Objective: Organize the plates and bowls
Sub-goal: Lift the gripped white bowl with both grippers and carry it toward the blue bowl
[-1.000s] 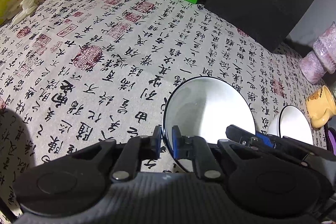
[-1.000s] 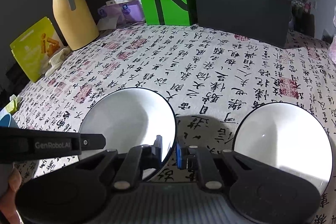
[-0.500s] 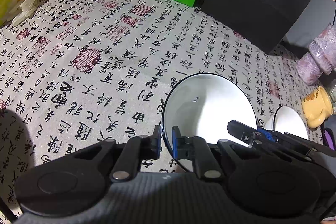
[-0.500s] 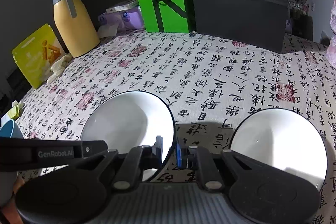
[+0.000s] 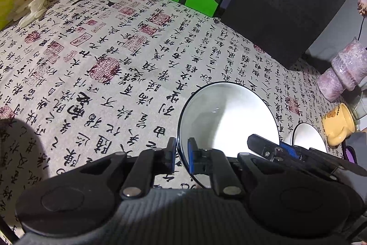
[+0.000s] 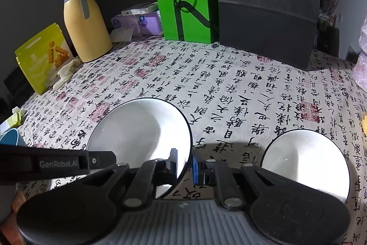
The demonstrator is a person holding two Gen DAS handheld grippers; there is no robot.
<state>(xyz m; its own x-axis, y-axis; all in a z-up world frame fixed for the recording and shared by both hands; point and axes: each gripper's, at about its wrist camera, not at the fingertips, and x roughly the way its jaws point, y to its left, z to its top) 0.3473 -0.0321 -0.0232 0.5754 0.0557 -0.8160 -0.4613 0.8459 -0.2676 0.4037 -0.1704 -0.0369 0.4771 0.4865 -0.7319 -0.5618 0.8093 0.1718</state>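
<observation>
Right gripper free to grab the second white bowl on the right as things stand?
Probably not. The right gripper is shut on the rim of the larger white bowl, which the left gripper also clamps. The second bowl sits unobstructed on the tablecloth, but the jaws are occupied.

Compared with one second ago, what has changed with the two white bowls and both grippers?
The white black-rimmed bowl that both grippers hold now looks slightly higher above the calligraphy-print tablecloth. Nothing was taken or released. The left gripper and right gripper stay clamped on opposite sides of its rim. The second white bowl rests on the cloth as before.
</observation>
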